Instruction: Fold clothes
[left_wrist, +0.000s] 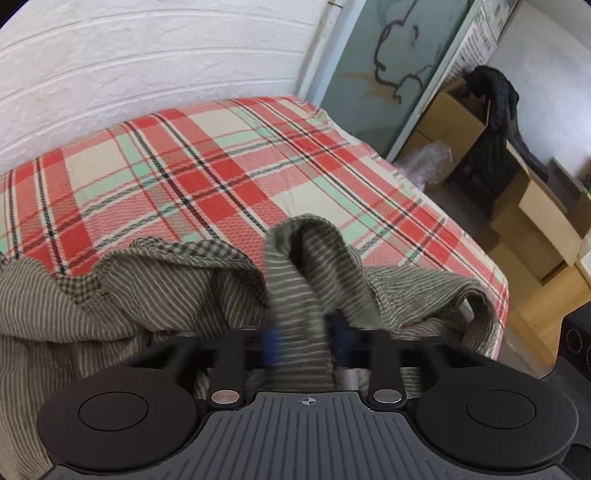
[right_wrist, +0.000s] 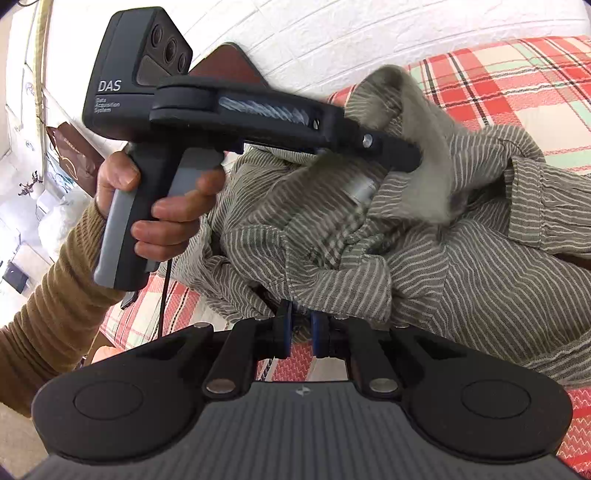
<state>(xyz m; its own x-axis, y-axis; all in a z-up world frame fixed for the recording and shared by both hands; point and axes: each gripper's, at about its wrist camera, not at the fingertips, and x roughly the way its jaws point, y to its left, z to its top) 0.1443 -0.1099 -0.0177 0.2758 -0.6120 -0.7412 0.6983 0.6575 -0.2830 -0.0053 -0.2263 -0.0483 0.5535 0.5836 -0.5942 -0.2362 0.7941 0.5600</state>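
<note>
Left tongs pinch striped garment over plaid bedspread.

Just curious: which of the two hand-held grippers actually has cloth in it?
The left hand-held gripper: the grey-striped shirt is pinched inside. The right hand-held gripper has nothing inside.

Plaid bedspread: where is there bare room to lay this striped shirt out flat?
The plaid bedspread is bare between the striped shirt and the white wall, out to its right edge by the cardboard boxes. Near side is crowded: bunched shirt, left claw gripping a fold, right claw at its hem.
</note>
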